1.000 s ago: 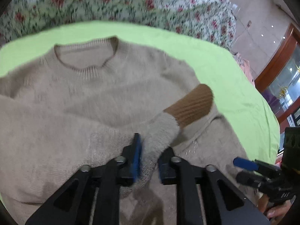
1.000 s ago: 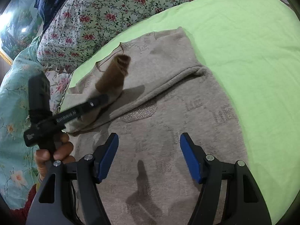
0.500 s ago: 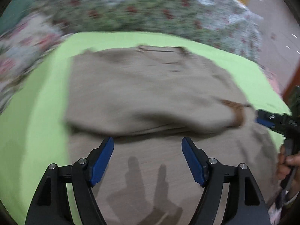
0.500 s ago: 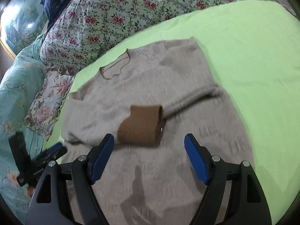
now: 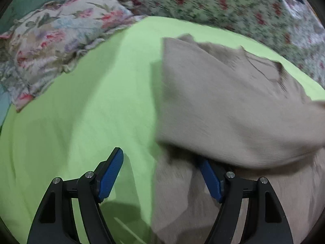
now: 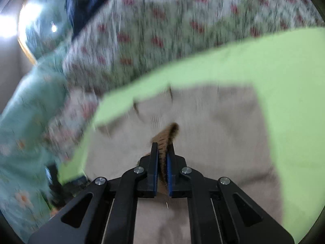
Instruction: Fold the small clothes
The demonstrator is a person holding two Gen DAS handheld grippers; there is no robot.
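A beige knit sweater (image 5: 233, 105) lies on the lime green sheet (image 5: 81, 111), one sleeve folded across its body. My left gripper (image 5: 160, 172) is open and empty at the sweater's left side edge, with one finger over the sheet and the other tucked under the folded sleeve. In the right wrist view, my right gripper (image 6: 162, 162) is shut on the brown ribbed cuff (image 6: 166, 136) of the sleeve, above the sweater body (image 6: 223, 132). This view is blurred by motion.
A floral pillow (image 5: 50, 40) lies at the left of the sheet. A floral quilt (image 5: 223, 2) runs along the back and also shows in the right wrist view (image 6: 162, 30). A teal floral blanket (image 6: 26, 122) lies at the left.
My left gripper let go of the sleeve, opened and swung to the sweater's left edge. My right gripper moved onto the brown cuff and shut on it.
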